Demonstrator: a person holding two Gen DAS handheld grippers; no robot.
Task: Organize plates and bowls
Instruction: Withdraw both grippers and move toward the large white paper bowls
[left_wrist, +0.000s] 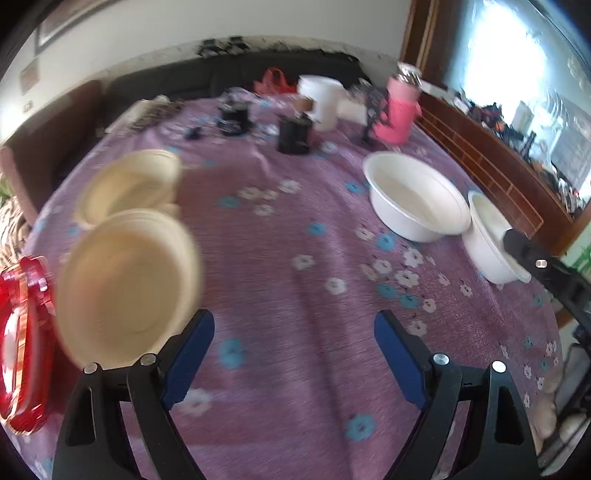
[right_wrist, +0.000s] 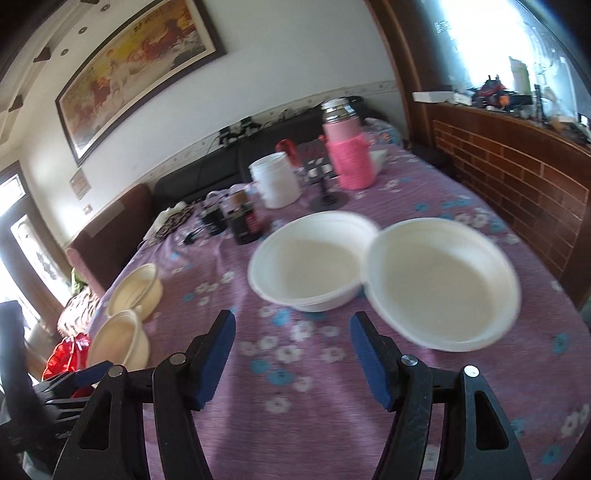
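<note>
Two bowls (right_wrist: 306, 258) touch, well right of two plates (right_wrist: 135, 288).

left gripper (left_wrist: 294, 332) gapes wide, empty, pitched down toward 12 o'clock; right gripper (right_wrist: 292, 334) likewise parted, empty.

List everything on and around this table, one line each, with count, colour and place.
white bowls: two, white, right side of the table, rims touching
cream bowls: two, cream, left side, side by side
red item: one, red, left edge beside the nearer cream bowl; too blurred to name
pink flask: one, pink with a metal top, far end
white tub: one, white, far end left of the flask
black containers: two, black, mid-far table
tablecloth: one, purple with flowers, covers the table
framed painting: one, on the wall
left claw: open, empty, over the cloth
right claw: open, empty, near the white bowls
</note>
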